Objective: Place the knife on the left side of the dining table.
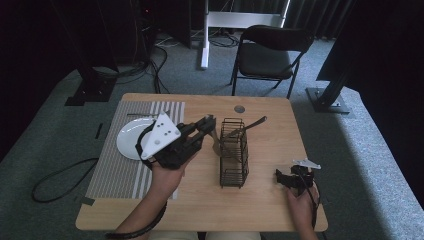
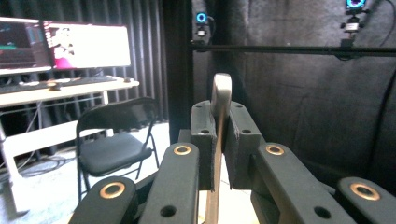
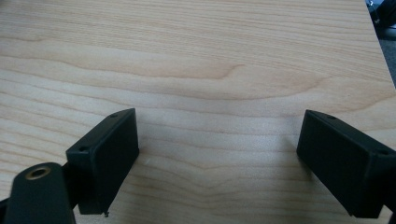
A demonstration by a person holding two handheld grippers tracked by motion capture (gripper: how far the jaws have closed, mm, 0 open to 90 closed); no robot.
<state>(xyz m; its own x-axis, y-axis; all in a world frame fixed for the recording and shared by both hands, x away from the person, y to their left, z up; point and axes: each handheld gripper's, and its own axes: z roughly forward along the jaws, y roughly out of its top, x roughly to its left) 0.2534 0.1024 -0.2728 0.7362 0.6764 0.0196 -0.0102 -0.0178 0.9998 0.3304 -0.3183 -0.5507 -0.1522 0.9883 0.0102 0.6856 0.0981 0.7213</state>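
**Q:** Across the wooden table (image 1: 272,145), reading left to right and asking what is being handled?

**A:** Starting at the striped placemat (image 1: 115,170) with the white plate (image 1: 127,140) on it. Moving next to the left gripper (image 1: 209,121), raised above the table just right of the plate, clenching a flat utensil (image 2: 220,93) between its pads. Seeing the utensil's rounded end standing clear above the jaws in the left gripper view, with its other end hanging below, near the wire caddy (image 1: 234,160).

**Q:** Judging the step in hand, then?

**A:** Probably carrying the utensil to the caddy at mid-table, where another utensil (image 1: 252,123) is already leaning out over the top rim.

**Q:** Doing it well how?

**A:** Bringing the hanging end squarely over an open cell before lowering. Avoiding the leaning utensil and the thin wire rim, either of which could be catching the tip and tipping the light caddy. Releasing only with the tip well inside the wires.

**Q:** And farthest right?

**A:** Resting low over bare wood, well apart from the caddy: the right gripper (image 3: 219,126), jaws spread wide, grasping nothing, and free for steadying the caddy if needed.
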